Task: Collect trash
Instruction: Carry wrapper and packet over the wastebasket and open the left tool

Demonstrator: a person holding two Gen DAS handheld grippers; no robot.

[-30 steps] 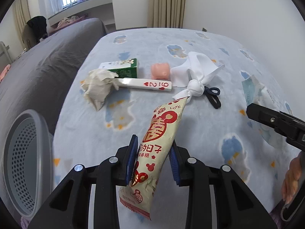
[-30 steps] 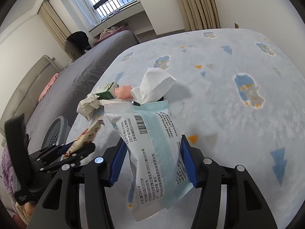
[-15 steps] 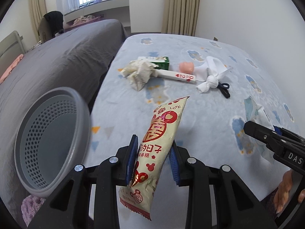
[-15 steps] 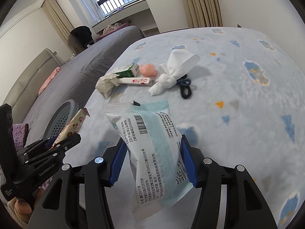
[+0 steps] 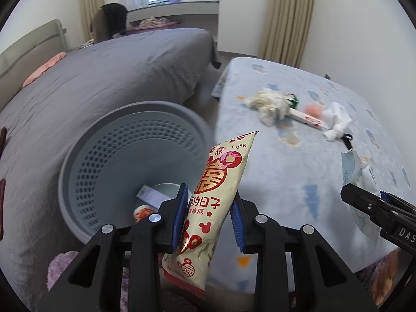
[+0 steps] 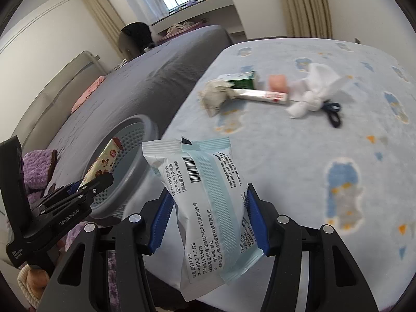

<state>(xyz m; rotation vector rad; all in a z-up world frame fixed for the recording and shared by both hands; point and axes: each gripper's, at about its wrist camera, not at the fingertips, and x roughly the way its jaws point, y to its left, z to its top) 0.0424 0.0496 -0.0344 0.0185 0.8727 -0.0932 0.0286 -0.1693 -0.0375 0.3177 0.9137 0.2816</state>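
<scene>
Sitting left of the table (image 5: 280, 171), beside the bed (image 5: 109, 78): basket (image 5: 85, 156); lying in it, scraps (image 5: 149, 197); lying on the table, tissue (image 5: 270, 104).

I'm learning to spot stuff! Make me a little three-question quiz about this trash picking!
1. True or false: the left gripper holds a cream candy wrapper.
2. What is the right gripper shut on? A) crumpled tissue B) pale blue packet C) green carton
3. Fill in: the wrapper hangs by the grey ____.

Key: 1 true; 2 B; 3 basket.
</scene>
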